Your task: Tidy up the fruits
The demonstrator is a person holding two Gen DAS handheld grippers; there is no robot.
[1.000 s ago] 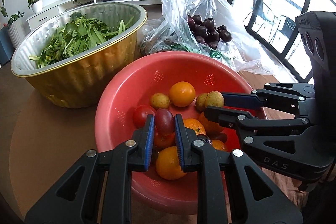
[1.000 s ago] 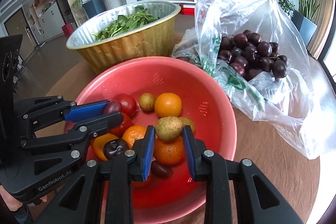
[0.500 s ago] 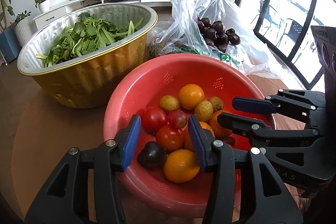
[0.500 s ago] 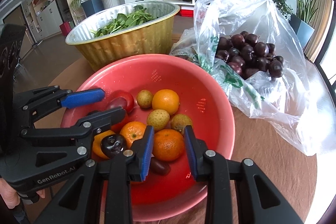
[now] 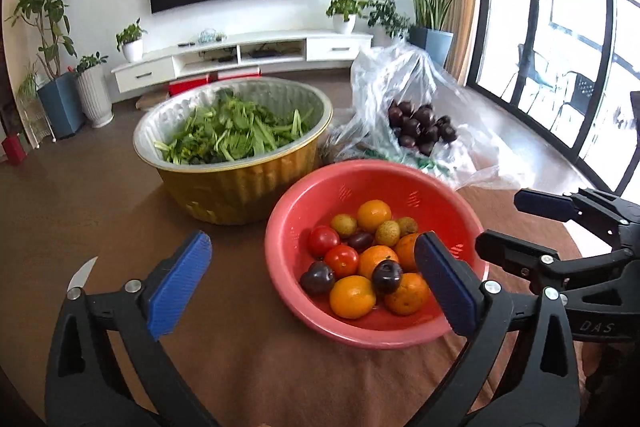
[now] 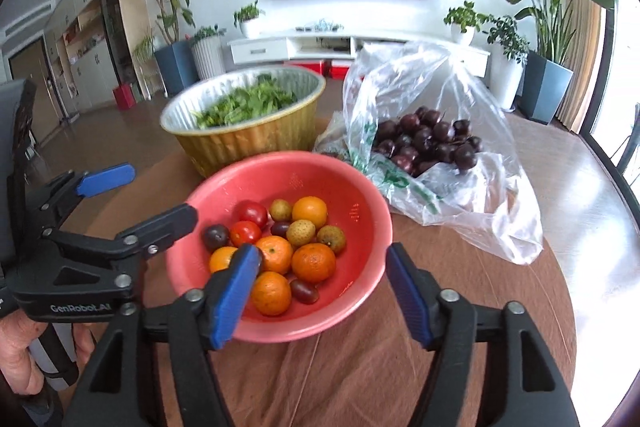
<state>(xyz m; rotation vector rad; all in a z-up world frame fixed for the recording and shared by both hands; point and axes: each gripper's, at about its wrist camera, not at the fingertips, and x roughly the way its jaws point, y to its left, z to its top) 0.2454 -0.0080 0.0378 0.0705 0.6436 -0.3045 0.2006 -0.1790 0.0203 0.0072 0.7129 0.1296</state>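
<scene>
A red colander [image 5: 304, 311] [image 6: 360, 291] sits on the brown table and holds oranges [image 5: 352, 297] [image 6: 313, 262], tomatoes [image 5: 341, 260] [image 6: 245, 233], dark plums [image 5: 317, 277] and small yellowish fruits [image 6: 301, 231]. My left gripper [image 5: 312, 283] is wide open and empty, raised in front of the colander; it shows in the right wrist view [image 6: 138, 193]. My right gripper [image 6: 322, 293] is wide open and empty, above the colander's near rim; it shows in the left wrist view [image 5: 520, 223].
A gold foil basin [image 5: 240, 183] [image 6: 248, 143] of green leaves stands behind the colander. A clear plastic bag [image 5: 400, 91] [image 6: 472, 195] with dark plums [image 6: 428, 143] lies at the back right. A knife tip [image 5: 82, 273] shows at the left.
Both grippers have let go of their fruit into the colander, opened wide and drawn back and up from it.
</scene>
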